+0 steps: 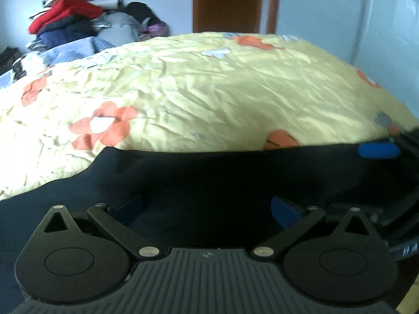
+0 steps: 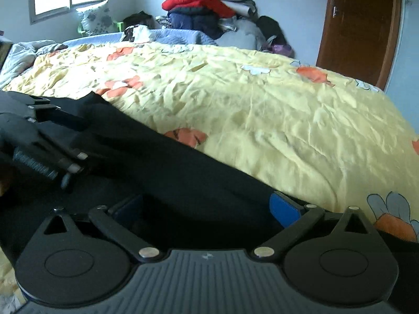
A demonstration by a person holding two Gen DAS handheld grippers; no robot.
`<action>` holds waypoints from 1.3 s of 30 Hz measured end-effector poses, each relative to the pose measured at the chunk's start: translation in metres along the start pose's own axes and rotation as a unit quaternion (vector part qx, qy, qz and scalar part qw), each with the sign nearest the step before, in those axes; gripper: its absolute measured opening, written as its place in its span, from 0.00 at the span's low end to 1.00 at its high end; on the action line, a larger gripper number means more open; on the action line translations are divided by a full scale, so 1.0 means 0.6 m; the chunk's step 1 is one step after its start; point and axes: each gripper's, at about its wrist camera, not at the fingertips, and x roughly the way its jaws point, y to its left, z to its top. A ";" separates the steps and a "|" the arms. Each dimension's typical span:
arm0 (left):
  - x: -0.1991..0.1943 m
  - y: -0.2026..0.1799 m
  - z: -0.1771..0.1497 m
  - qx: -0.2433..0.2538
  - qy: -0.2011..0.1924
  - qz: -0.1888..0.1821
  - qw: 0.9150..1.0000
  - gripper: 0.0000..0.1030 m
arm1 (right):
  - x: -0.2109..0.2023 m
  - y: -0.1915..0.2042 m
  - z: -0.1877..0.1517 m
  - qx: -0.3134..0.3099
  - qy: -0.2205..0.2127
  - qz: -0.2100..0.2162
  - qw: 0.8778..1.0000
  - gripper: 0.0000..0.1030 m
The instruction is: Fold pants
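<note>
Pants point(image 1: 209, 178), dark navy or black, lie spread along the near edge of the bed, on a yellow floral quilt point(image 1: 199, 86). Left gripper point(image 1: 207, 209) hangs low over the fabric, jaws wide apart, blue pads clear of the cloth as far as the blurred view allows. Right gripper point(image 2: 207, 208) likewise stands fully open above the garment, nothing clamped. In the right wrist view the left gripper appears at the left margin, held by a gloved hand point(image 2: 18, 128). Piled clothing point(image 2: 207, 7) sits at the far side of the bed; a brown door point(image 2: 358, 26) stands beyond.
</note>
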 end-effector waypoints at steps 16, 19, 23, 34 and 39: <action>-0.002 0.031 0.004 -0.013 -0.010 0.051 0.999 1.00 | -0.062 -0.085 -0.015 0.059 0.122 -0.032 0.990 1.00; 0.005 0.031 0.000 -0.027 -0.030 0.060 0.997 1.00 | -0.038 -0.074 0.006 0.045 0.125 -0.042 0.990 1.00; -0.025 0.011 -0.007 -0.020 -0.028 0.072 0.997 0.98 | -0.015 -0.090 0.020 0.052 0.108 -0.034 0.992 1.00; -0.064 -0.060 -0.061 0.052 -0.064 0.063 0.995 1.00 | -0.062 -0.112 -0.029 0.089 0.074 -0.075 0.990 1.00; -0.096 -0.063 -0.075 0.048 -0.097 0.075 0.991 0.99 | -0.060 -0.113 -0.030 0.094 0.053 -0.079 0.991 1.00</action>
